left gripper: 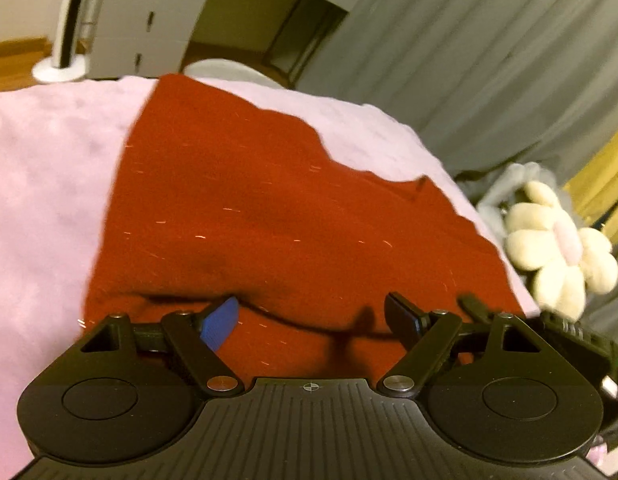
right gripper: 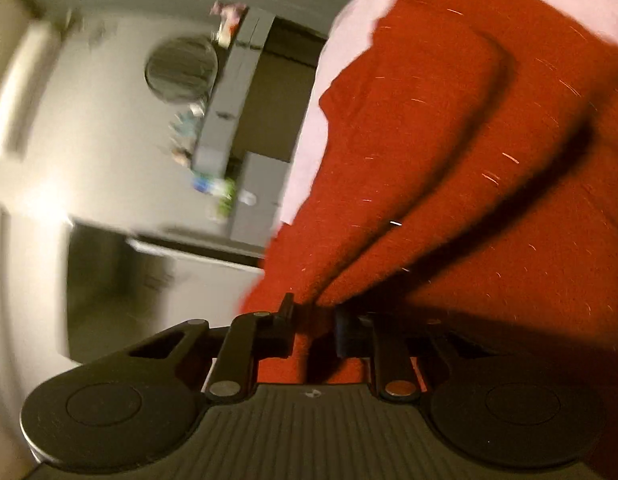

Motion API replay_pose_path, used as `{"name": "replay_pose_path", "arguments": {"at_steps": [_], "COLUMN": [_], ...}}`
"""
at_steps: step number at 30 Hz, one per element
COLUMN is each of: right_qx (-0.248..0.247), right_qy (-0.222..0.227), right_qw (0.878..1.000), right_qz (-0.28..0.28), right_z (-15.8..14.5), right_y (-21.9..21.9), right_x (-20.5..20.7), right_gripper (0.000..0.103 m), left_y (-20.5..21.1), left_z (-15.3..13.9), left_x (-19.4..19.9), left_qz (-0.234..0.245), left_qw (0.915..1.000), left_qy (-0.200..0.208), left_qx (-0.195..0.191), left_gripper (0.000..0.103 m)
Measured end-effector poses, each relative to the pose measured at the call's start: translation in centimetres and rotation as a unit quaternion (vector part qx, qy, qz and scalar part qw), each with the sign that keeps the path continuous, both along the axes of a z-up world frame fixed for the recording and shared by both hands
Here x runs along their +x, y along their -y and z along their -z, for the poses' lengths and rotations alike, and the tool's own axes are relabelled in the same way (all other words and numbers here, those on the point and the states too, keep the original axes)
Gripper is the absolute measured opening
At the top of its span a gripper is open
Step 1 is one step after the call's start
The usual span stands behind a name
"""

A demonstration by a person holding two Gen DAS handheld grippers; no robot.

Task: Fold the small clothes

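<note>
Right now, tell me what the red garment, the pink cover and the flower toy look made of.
Red garment: apparently a matte, fuzzy knit or wool-like cloth, flecked with pale fibres; it bunches softly in the right gripper.
Pink cover: seemingly plush fleece, with a dimpled, napped surface.
Flower toy: likely stuffed plush fabric, with puffy cream petals.

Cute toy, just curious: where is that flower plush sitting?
In the left wrist view, the flower plush sits at the right, beside the red garment by the pink blanket's edge.

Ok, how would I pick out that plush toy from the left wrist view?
Find the pale pink blanket with the red garment on it. Past the blanket's right edge lies the plush toy: cream, flower-shaped, pink centre, against grey curtains.
</note>
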State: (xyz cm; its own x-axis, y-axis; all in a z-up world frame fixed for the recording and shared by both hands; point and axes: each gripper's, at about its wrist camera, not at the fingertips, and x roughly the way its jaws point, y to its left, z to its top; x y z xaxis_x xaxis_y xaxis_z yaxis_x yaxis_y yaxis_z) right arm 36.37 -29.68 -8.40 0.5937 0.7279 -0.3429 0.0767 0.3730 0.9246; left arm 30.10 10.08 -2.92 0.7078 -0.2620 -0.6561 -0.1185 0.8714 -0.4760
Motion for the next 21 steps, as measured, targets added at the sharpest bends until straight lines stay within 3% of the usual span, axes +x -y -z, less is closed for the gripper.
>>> {"name": "replay_pose_path", "arguments": {"at_steps": [2, 4, 7, 9, 11, 13, 15, 16, 19, 20, 21], "right_qx": [-0.1, -0.143, -0.202, -0.274, -0.313, -0.339, -0.379, -0.416, -0.538, -0.567, -0.586], "right_qy": [0.008, 0.041, 0.05, 0.094, 0.135, 0.156, 0.159, 0.159, 0.173, 0.195, 0.206], "right_qw": [0.995, 0.988, 0.975, 0.953, 0.937, 0.927, 0.911, 0.895, 0.823, 0.799, 0.782], "right_qz": [-0.024, -0.042, -0.082, -0.087, -0.074, -0.042, -0.028, -0.028, -0.044, -0.045, -0.044], "right_z": [0.2, -0.8, -3.7, -6.4, -8.6, -9.7, -9.7, -9.2, -6.8, -6.2, -5.9], "right_y": [-0.9, -1.6, -1.4, -0.9, -0.1, 0.2, -0.5, -1.6, -3.9, -4.1, -4.3], "right_x": [0.0, -0.4, -0.9, -2.0, -2.6, -2.2, -0.3, 0.5, 1.7, 1.7, 1.6], "right_gripper": [0.015, 0.016, 0.021, 0.023, 0.026, 0.026, 0.026, 0.025, 0.014, 0.013, 0.011], "left_y": [-0.5, -0.6, -0.7, -0.9, -1.3, -1.0, -0.3, 0.1, 0.6, 0.6, 0.6], "left_z": [0.5, 0.2, -1.2, -2.8, -4.3, -4.7, -4.0, -3.3, -1.0, -0.3, 0.0], "left_x": [0.2, 0.0, -0.6, -1.3, -1.7, -0.9, 1.0, 2.1, 4.3, 4.4, 4.4], "left_qz": [-0.008, 0.0, 0.021, 0.029, 0.022, 0.002, -0.015, -0.024, -0.037, -0.047, -0.05], "left_qw": [0.9999, 1.0, 0.9991, 0.998, 0.9976, 0.996, 0.9933, 0.9915, 0.9839, 0.9791, 0.9751], "left_qy": [-0.005, -0.006, -0.018, -0.002, 0.028, 0.057, 0.054, 0.041, -0.005, -0.008, -0.005], "left_qx": [-0.01, 0.005, 0.032, 0.056, 0.059, 0.068, 0.101, 0.121, 0.175, 0.198, 0.216], "left_gripper": [0.084, 0.082, 0.082, 0.085, 0.091, 0.094, 0.093, 0.092, 0.088, 0.09, 0.092]}}
